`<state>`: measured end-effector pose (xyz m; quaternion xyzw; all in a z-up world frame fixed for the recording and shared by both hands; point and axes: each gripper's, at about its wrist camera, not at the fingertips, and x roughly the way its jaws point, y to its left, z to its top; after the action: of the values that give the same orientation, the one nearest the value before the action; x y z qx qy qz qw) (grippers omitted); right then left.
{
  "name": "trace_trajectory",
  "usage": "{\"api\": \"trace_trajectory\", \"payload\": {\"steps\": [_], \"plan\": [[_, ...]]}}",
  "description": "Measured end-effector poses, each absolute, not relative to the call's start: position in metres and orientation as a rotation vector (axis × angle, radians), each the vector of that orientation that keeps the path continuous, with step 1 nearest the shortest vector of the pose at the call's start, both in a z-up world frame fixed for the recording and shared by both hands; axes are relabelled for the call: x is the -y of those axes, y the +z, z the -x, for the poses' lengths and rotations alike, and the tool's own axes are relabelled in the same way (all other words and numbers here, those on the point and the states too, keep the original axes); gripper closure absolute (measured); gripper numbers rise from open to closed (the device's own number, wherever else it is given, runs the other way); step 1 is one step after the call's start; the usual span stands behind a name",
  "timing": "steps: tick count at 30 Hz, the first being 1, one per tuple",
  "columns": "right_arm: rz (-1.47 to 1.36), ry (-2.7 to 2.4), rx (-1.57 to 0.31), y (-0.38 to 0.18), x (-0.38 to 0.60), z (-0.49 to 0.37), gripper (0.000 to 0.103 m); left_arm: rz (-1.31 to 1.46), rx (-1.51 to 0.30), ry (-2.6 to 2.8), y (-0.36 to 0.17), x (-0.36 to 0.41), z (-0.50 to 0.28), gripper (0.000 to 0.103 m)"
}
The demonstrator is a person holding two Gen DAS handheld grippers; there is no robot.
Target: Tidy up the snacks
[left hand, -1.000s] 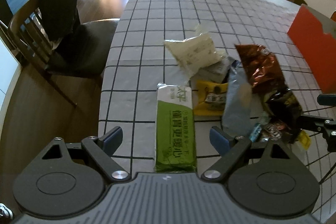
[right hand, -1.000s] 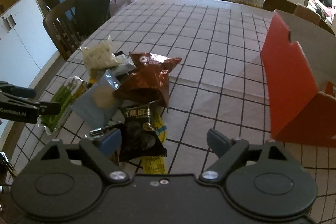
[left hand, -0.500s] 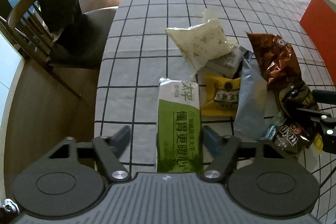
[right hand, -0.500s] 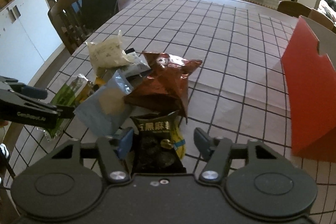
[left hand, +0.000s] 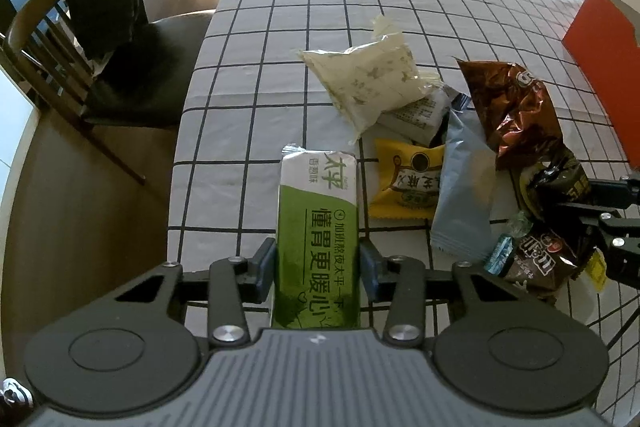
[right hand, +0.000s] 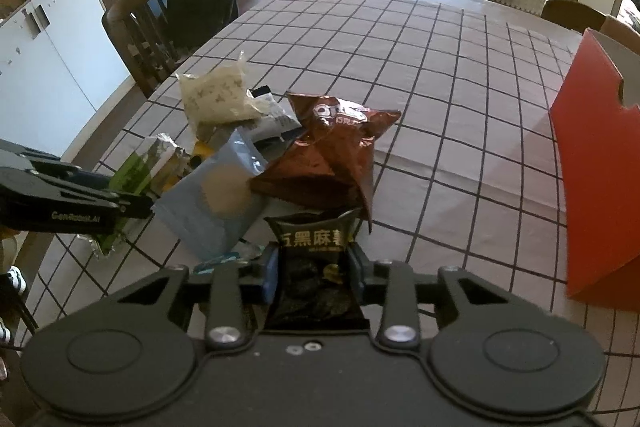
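Snacks lie heaped on the near left part of a checked tablecloth [left hand: 312,27]. Far left, a wooden chair [left hand: 120,75] with a dark garment on its back stands beside the table. Left gripper [left hand: 319,259]: jaws closing, blue pads at both sides of a long green-and-white packet [left hand: 318,223] that lies flat on the cloth pointing away; pads look to be touching its edges. Beyond it, a pale cream bag [left hand: 368,83] rests on a small grey-white pack [left hand: 420,113]. Next right, a yellow packet [left hand: 404,183], then a light blue pouch [left hand: 464,187] leaning over it. A brown foil bag [right hand: 328,159] lies crumpled past the pouch. Right gripper [right hand: 312,269]: jaws drawn in tight, gripping a black sesame packet [right hand: 314,267] by its sides just in front of the foil bag. A small teal-wrapped item [left hand: 500,253] and another dark packet [left hand: 540,259] lie near it. Far right, well apart from the heap, an open red box [right hand: 600,179] stands on the cloth.
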<state>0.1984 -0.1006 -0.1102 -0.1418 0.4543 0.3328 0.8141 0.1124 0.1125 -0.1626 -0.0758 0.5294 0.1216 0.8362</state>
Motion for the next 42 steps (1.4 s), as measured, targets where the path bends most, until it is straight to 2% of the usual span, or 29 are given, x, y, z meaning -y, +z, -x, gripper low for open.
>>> {"api": "trace_trajectory", "payload": {"steps": [11, 23, 42], "plan": [[0.254, 0.721, -0.96, -0.1, 0.109, -0.192, 0.074, 0.18, -1.11, 0.258, -0.154, -0.114, -0.102, 0.061], [0.198, 0.734, -0.935, -0.071, 0.13, -0.18, 0.074, 0.181, -1.05, 0.236, -0.121, -0.1, -0.089, 0.061], [0.132, 0.618, -0.829, -0.001, 0.224, -0.196, 0.074, 0.09, -0.946, 0.065, -0.046, 0.001, -0.123, 0.061]]}}
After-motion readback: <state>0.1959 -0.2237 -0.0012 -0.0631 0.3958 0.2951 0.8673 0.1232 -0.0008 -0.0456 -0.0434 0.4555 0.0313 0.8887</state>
